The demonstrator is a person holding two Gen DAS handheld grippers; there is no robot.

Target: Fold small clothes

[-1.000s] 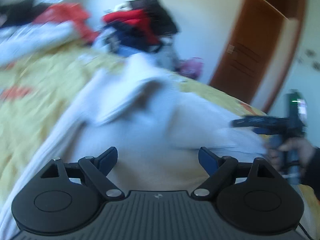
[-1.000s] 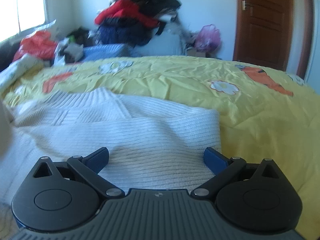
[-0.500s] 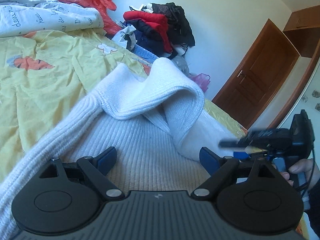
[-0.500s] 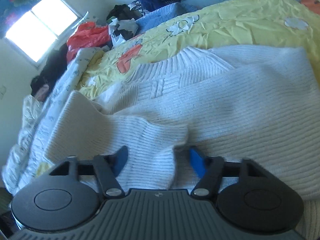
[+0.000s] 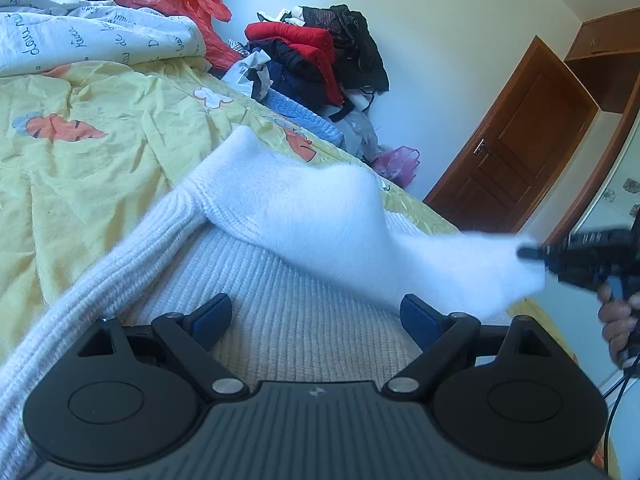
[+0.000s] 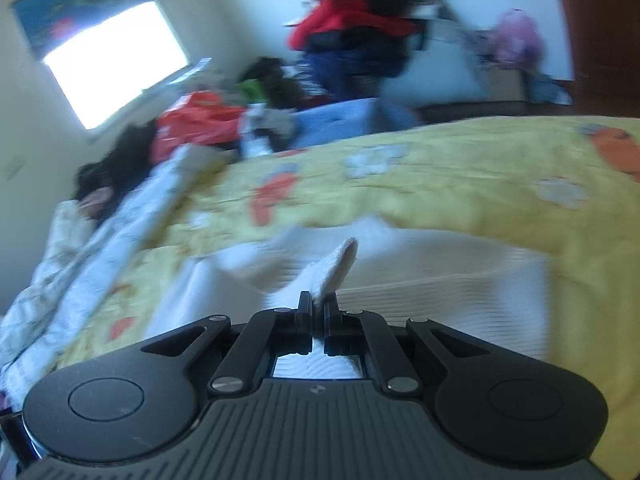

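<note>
A white ribbed knit sweater (image 5: 304, 300) lies on the yellow bedspread (image 5: 100, 152). My left gripper (image 5: 316, 316) hovers open just above its body, with nothing between the blue pads. At the far right of the left wrist view my right gripper (image 5: 536, 258) is shut on a fold of the sweater and holds it lifted off the bed. In the right wrist view the right gripper (image 6: 318, 306) pinches that white fold (image 6: 332, 276), which sticks up between the closed fingers, while the rest of the sweater (image 6: 440, 280) stays on the bed below.
A heap of red, black and blue clothes (image 5: 316, 56) is piled at the bed's far side. A white printed quilt (image 5: 92, 36) and an orange plastic bag (image 5: 188, 4) lie at the upper left. A brown door (image 5: 516, 148) stands beyond the bed. A person's hand (image 5: 620, 316) holds the right gripper.
The right gripper closed on the sweater's edge and rose, pulling the fold up and to the right. The left gripper stayed open over the sweater, rolling slightly.
</note>
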